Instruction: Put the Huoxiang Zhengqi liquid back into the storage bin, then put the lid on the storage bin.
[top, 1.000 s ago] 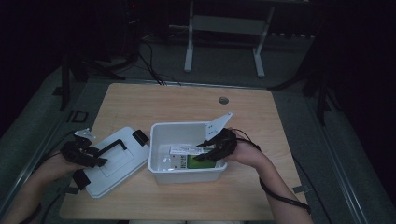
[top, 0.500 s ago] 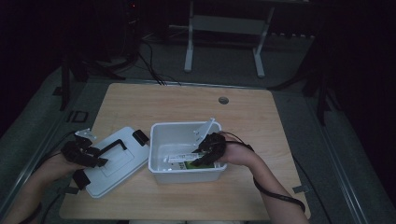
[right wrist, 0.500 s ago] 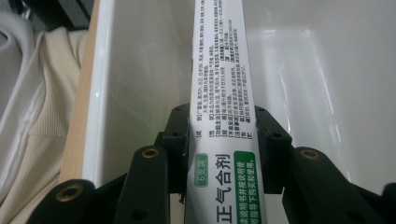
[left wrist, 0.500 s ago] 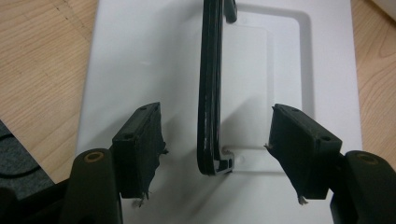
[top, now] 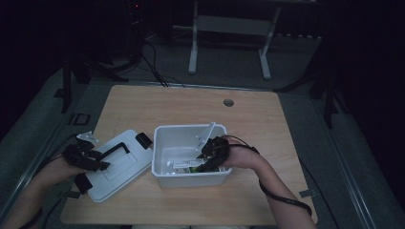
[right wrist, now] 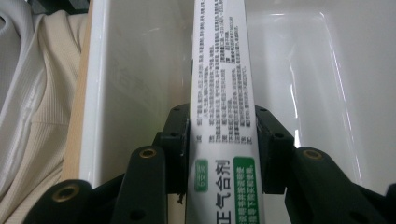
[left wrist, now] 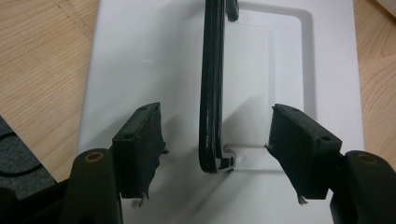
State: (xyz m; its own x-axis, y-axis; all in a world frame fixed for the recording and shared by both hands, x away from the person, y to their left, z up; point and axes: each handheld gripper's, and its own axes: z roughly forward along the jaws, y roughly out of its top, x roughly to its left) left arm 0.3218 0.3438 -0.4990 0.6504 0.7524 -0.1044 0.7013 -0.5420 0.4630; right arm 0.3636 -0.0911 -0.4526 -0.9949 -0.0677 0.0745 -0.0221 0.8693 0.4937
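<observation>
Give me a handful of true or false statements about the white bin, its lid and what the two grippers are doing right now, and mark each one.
1. The right gripper is shut on a white box printed with text, inside the white bin. True.
2. The lid sits closed on top of the bin. False: it lies on the table to the left of the bin.
3. The left gripper has its jaws clamped on the lid's black handle. False: the jaws stand open on either side of the handle, apart from it.
4. The lid's handle is black. True.
5. The bin stands on the floor. False: it stands on the wooden table.
</observation>
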